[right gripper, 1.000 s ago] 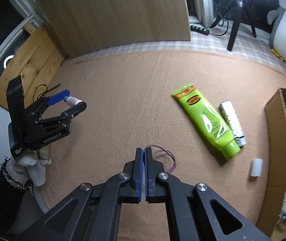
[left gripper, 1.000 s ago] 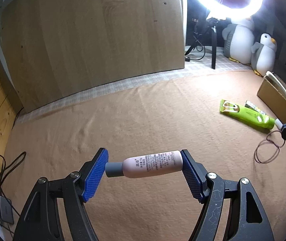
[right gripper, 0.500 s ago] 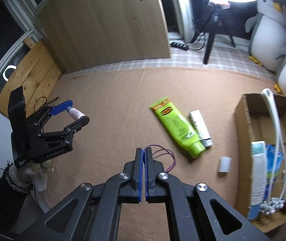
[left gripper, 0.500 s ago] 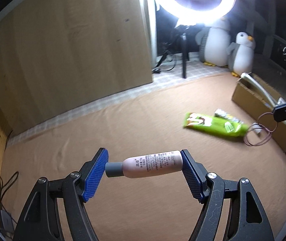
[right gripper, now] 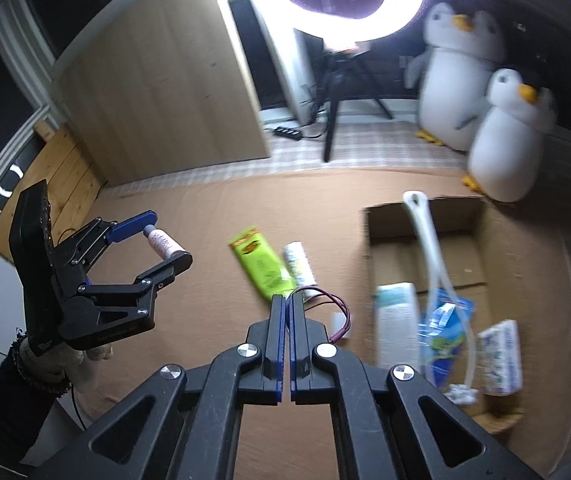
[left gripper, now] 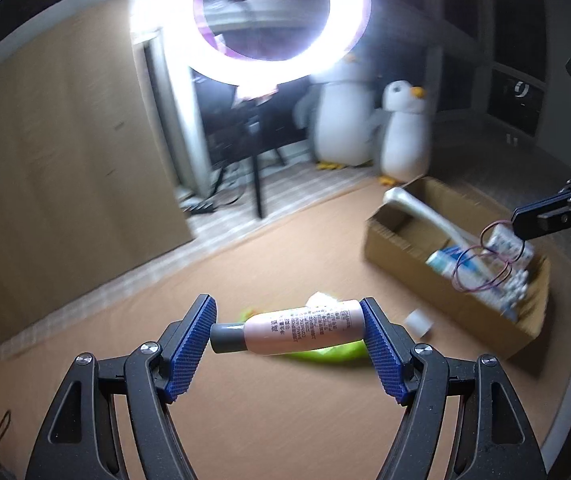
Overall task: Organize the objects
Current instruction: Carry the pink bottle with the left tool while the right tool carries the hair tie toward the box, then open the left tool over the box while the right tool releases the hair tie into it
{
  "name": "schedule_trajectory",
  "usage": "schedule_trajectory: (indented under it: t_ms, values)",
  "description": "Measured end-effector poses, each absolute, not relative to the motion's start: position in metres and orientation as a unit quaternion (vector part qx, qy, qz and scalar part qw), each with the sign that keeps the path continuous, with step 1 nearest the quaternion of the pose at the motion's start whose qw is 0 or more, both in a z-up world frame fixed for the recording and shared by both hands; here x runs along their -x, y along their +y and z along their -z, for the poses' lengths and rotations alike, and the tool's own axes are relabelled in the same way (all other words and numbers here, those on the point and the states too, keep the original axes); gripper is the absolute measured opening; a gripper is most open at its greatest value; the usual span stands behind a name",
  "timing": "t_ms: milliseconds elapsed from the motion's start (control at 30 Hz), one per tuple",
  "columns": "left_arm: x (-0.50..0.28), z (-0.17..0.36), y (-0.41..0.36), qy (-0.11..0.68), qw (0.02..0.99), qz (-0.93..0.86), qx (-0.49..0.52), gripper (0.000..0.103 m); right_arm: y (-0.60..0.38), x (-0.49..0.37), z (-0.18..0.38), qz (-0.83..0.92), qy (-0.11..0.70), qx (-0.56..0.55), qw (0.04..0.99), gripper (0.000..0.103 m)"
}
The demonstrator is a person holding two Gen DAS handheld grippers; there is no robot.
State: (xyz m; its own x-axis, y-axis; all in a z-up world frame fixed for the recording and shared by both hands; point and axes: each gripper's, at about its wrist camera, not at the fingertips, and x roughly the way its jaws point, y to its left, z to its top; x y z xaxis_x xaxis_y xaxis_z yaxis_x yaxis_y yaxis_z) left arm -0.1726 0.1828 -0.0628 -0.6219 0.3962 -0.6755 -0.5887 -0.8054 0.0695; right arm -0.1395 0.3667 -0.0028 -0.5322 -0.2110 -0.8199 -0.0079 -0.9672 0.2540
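A pink bottle (left gripper: 305,331) with a grey cap is clamped end to end between the jaws of the left gripper (left gripper: 287,338), held in the air above the tan-covered surface (left gripper: 245,420). The right gripper (right gripper: 287,320) has its jaws closed on a thin purple hair tie (right gripper: 327,300), whose loops are seen in the left view dangling over the open cardboard box (right gripper: 425,220). A green tube (right gripper: 263,266) and a white tube (right gripper: 300,265) are left lying side by side on the surface, near the box, which already holds several packets and a long white handle.
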Motion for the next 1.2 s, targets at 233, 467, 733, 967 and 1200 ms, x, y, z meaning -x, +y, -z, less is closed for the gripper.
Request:
schedule_trajectory:
  t_ms: [233,467,733,967,1200]
  values:
    - [0.168,0.055,0.277,0.154,0.327,-0.875,0.322,0.076,0.424,0.113,0.003,0.869,-0.129,-0.478,0.03,0.002]
    - [0.169,0.066,0.357,0.164,0.357,-0.859,0.328,0.076,0.464,0.097,0.013,0.864,-0.144,-0.483,0.014,0.002]
    - [0.179,0.078,0.414,0.169,0.363,-0.85,0.342,0.076,0.482,0.095,0.027,0.86,-0.149,-0.488,0.018,0.002]
    - [0.205,0.092,0.419,0.13,0.349,-0.845,0.383,0.091,0.499,0.093,0.036,0.856,-0.17,-0.489,0.014,0.045]
    - [0.203,0.091,0.411,0.14,0.337,-0.851,0.377,0.091,0.501,0.094,0.04,0.853,-0.172,-0.493,0.009,0.045]
